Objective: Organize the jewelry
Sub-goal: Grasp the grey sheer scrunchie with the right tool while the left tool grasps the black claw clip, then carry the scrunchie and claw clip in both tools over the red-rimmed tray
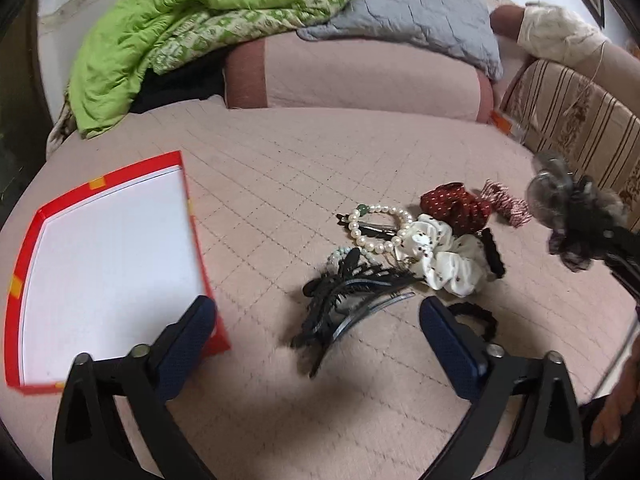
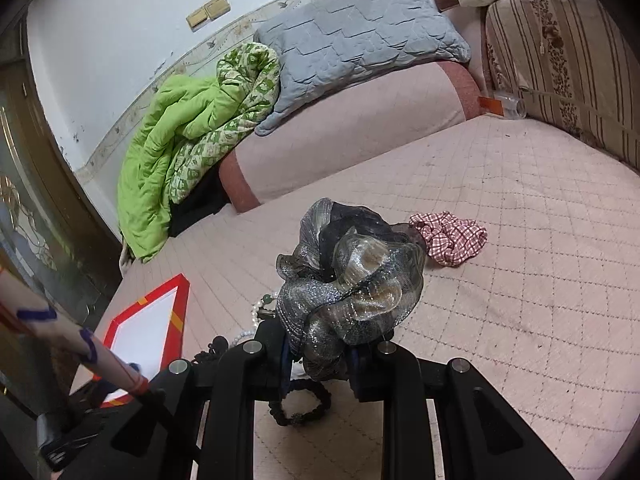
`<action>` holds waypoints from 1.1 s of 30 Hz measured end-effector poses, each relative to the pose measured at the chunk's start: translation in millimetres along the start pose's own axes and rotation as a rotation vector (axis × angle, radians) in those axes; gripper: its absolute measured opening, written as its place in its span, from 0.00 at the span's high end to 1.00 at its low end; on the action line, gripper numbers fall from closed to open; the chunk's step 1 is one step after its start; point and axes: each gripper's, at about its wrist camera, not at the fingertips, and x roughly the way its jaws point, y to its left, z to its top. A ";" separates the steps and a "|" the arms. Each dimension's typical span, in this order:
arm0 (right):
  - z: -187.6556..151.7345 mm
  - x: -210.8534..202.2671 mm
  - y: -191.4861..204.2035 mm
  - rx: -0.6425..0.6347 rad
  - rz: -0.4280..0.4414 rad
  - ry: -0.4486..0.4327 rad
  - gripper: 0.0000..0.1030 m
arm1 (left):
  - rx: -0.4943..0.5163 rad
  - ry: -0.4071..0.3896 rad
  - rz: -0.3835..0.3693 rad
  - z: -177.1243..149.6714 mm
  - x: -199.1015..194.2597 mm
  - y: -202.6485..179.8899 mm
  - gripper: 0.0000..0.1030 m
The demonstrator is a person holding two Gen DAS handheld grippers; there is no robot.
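Observation:
A red box (image 1: 24, 240) with a white inside lies on the pink quilted bed at the left; it also shows in the right wrist view (image 2: 178, 304). A pile of accessories lies right of it: a pearl bracelet (image 1: 380, 228), a black feather hair clip (image 1: 348, 300), a white scrunchie (image 1: 444, 256), a dark red scrunchie (image 1: 452, 204) and a black hair tie (image 1: 480, 320). My left gripper (image 1: 316, 332) is open, above the feather clip. My right gripper (image 2: 320, 364) is shut on a silver-black mesh scrunchie (image 2: 352, 280), held above the bed; it also shows in the left wrist view (image 1: 572, 216).
A checked red scrunchie (image 2: 450, 238) lies apart on the quilt. A green quilt (image 1: 168, 28), a grey pillow (image 1: 408, 16) and a pink bolster (image 1: 360, 76) lie at the back. A striped cushion (image 1: 580, 128) stands at the right.

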 end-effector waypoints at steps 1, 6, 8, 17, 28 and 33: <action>-0.3 0.6 -1.1 0.009 0.009 0.004 0.77 | 0.023 0.020 -0.011 2.4 6.3 -2.7 0.05; -0.9 1.8 -5.9 0.026 0.035 0.018 0.77 | 0.133 0.085 -0.017 6.8 35.8 -18.8 0.08; -0.5 2.6 -5.4 0.025 0.042 0.022 0.77 | 0.138 0.103 -0.011 5.9 45.0 -20.0 0.12; -3.2 6.6 -3.4 0.022 0.076 0.044 0.77 | 0.139 0.145 -0.053 -4.2 63.7 -25.7 0.58; -6.2 7.7 2.7 -0.009 0.072 0.042 0.77 | 0.114 0.069 -0.108 -8.1 40.2 -28.5 0.69; -7.8 7.7 4.8 -0.020 0.068 0.040 0.77 | 0.074 0.036 -0.116 -1.1 29.1 -17.6 0.69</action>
